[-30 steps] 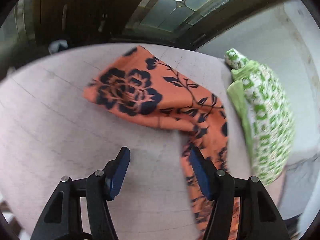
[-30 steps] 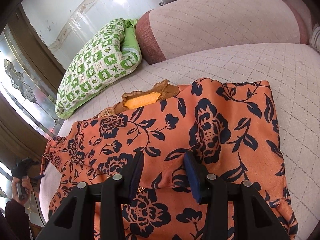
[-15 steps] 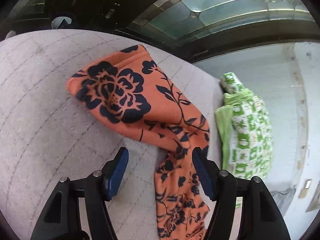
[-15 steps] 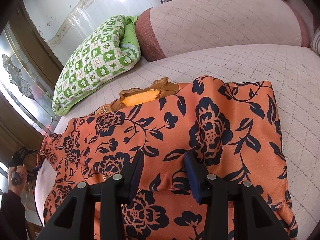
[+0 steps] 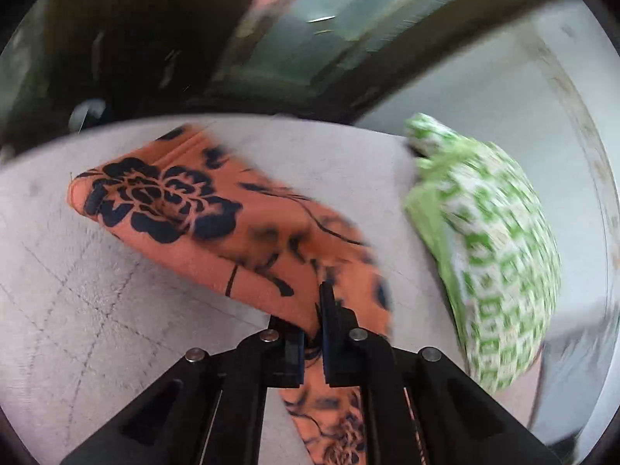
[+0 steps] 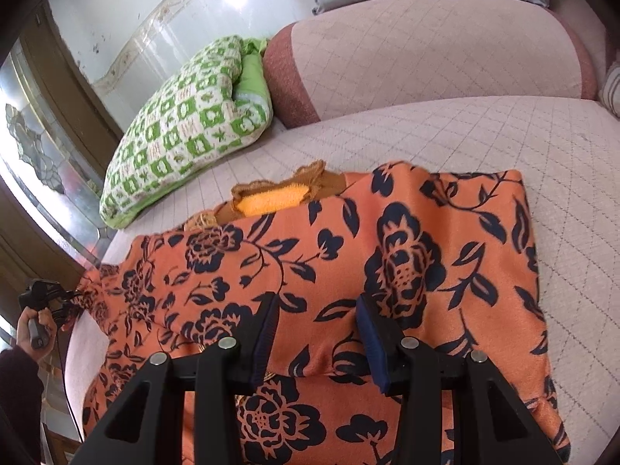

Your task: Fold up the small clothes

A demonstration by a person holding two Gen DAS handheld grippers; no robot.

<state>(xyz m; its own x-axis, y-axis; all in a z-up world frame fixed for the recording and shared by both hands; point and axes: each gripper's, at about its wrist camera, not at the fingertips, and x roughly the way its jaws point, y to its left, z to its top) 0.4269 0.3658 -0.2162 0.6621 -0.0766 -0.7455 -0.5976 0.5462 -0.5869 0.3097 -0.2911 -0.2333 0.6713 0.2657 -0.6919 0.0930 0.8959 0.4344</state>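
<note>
An orange garment with a dark floral print [image 6: 387, 263] lies spread on a pale quilted cushion [image 6: 503, 135]. Its sleeve [image 5: 186, 209] stretches across the left wrist view. My left gripper [image 5: 313, 333] is shut on the sleeve's fabric near where it joins the body. It also shows at the far left of the right wrist view [image 6: 42, 298], in a hand, holding the sleeve end. My right gripper [image 6: 316, 333] is open, its fingers resting on the garment's body over a raised fold. An orange-lined collar [image 6: 271, 197] shows at the far edge.
A green and white checked pillow [image 6: 182, 124] lies beyond the garment, by the wall; it also shows at the right of the left wrist view [image 5: 492, 248]. A pink backrest cushion [image 6: 426, 50] stands behind. A dark wood and glass door [image 5: 302, 19] is beyond the cushion's edge.
My left gripper has closed on the sleeve fabric; it was open half a second ago. The left view is blurred from motion. My right gripper has stayed open in place on the garment.
</note>
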